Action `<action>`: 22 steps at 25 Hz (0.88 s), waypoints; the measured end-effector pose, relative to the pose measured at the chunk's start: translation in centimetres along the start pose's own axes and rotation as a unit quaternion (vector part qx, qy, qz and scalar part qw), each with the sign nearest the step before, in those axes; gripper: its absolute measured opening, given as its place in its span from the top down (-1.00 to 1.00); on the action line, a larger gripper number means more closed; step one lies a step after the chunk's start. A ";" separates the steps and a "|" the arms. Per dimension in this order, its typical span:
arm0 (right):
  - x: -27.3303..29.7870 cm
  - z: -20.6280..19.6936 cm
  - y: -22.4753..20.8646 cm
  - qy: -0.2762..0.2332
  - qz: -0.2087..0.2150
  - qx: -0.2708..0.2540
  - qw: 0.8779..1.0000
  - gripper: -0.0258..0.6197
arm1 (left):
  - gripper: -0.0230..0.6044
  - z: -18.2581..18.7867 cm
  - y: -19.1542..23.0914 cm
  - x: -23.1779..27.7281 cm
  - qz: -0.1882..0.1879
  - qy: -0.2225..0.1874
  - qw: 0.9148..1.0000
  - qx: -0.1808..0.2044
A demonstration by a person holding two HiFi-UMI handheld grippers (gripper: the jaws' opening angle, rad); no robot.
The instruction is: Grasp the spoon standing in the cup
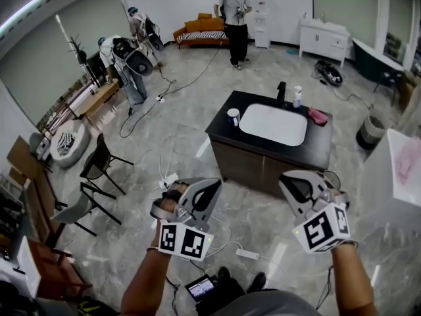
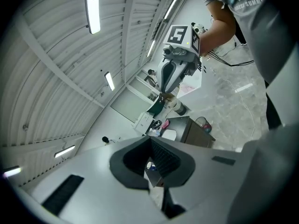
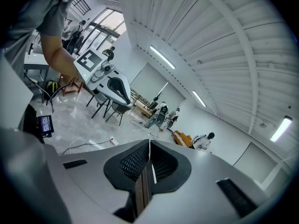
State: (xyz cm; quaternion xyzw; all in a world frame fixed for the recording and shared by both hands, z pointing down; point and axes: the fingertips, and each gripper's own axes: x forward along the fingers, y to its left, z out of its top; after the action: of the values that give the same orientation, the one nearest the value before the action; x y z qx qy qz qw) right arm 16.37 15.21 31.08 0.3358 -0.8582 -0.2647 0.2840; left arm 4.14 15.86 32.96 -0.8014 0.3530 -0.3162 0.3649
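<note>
A small white and blue cup [image 1: 233, 116] stands on the near left corner of a black sink counter [image 1: 322, 147] across the floor; I cannot make out a spoon in it at this distance. My left gripper [image 1: 212, 185] is held over the floor well short of the counter, jaws together and nothing between them. My right gripper [image 1: 285, 178] is level with it on the right, also shut and empty. In the left gripper view the jaws [image 2: 150, 141] meet at their tips, and in the right gripper view the jaws [image 3: 149, 144] are pressed together.
The counter has a white basin [image 1: 273, 124], a black tap [image 1: 281, 92], a white bottle [image 1: 297, 96] and a pink cloth [image 1: 318, 116]. Cables and a power strip [image 1: 248, 253] lie on the floor. Chairs [image 1: 99, 166] stand at left, a bin [image 1: 370, 132] at right, and people work far back.
</note>
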 end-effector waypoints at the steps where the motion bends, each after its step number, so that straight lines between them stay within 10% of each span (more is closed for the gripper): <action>1: 0.4 -0.1 -0.5 -0.001 -0.001 0.001 1.000 0.82 | 0.92 -0.1 0.3 0.4 0.001 0.000 1.000 0.000; 22: 19.3 0.2 -6.2 0.047 -0.022 0.025 0.998 0.82 | 0.92 -14.4 11.3 11.1 -0.030 -0.048 0.998 -0.003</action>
State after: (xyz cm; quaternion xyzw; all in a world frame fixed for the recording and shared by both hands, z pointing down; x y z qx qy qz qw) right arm 7.09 -2.67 32.96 0.3736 -0.8427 -0.2336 0.3094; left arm -4.54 -3.65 34.21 -0.8270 0.3120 -0.2872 0.3690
